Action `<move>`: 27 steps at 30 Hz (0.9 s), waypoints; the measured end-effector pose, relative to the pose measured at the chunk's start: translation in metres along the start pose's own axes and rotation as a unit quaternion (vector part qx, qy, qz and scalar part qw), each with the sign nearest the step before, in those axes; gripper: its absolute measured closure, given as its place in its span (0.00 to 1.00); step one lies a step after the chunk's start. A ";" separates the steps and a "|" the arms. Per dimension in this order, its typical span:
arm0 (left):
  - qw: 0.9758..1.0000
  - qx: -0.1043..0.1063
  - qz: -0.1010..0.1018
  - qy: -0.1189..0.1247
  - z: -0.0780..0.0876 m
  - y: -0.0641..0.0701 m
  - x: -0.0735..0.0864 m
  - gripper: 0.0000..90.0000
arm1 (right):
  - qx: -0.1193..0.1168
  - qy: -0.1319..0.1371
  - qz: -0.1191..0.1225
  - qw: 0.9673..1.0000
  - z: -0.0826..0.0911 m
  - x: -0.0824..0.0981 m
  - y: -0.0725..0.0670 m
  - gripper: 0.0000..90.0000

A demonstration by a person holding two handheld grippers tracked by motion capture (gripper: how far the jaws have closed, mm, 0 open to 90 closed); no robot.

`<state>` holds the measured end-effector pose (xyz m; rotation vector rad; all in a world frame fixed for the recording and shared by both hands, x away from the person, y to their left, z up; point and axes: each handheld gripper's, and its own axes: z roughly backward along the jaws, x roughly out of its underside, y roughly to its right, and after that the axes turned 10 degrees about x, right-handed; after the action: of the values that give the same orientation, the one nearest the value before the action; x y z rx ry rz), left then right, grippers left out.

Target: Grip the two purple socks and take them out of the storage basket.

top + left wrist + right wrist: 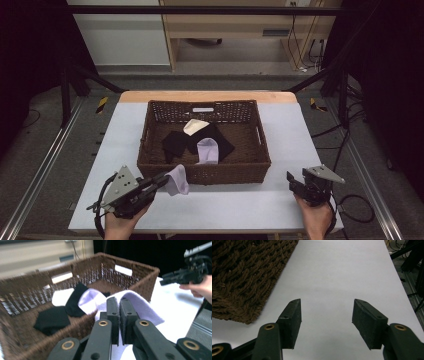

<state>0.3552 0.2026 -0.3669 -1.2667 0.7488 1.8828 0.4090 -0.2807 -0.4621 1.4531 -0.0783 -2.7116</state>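
1. Sock (177,180), light purple, pinched tight in the left tongs (161,181), hanging just outside the near wall of the basket (150,160), likely being carried out to the table (240,200).
2. Held by one end, so hangs loose and free.
3. Right tongs (291,181) spread wide, holding nothing, waiting over bare table beside the basket, maybe to help next.
4. More socks (207,150) left in the basket, beyond the left tongs.
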 end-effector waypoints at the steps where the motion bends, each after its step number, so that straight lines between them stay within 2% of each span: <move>1: 1.000 0.001 0.002 -0.007 -0.003 0.001 0.004 0.96 | 0.000 -0.001 -0.001 1.000 0.000 0.000 0.000 0.45; 5: 0.999 0.011 0.009 -0.036 -0.016 0.003 0.018 0.96 | -0.001 0.000 0.001 1.000 0.000 0.000 -0.001 0.45; 10: 0.998 0.020 0.009 -0.062 -0.030 0.006 0.028 0.96 | -0.001 -0.006 0.003 1.000 -0.002 0.001 -0.002 0.45; 15: 0.995 0.027 0.012 -0.092 -0.044 0.007 0.040 0.96 | -0.003 -0.009 0.003 1.000 -0.003 0.001 -0.002 0.45; 27: 0.990 0.028 0.022 -0.136 -0.067 0.001 0.059 0.95 | -0.003 -0.012 0.008 1.000 -0.004 0.001 -0.003 0.45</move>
<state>0.3742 0.1639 -0.4449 -0.9390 0.6841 2.0045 0.4122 -0.2774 -0.4652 1.4133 -0.0816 -2.7148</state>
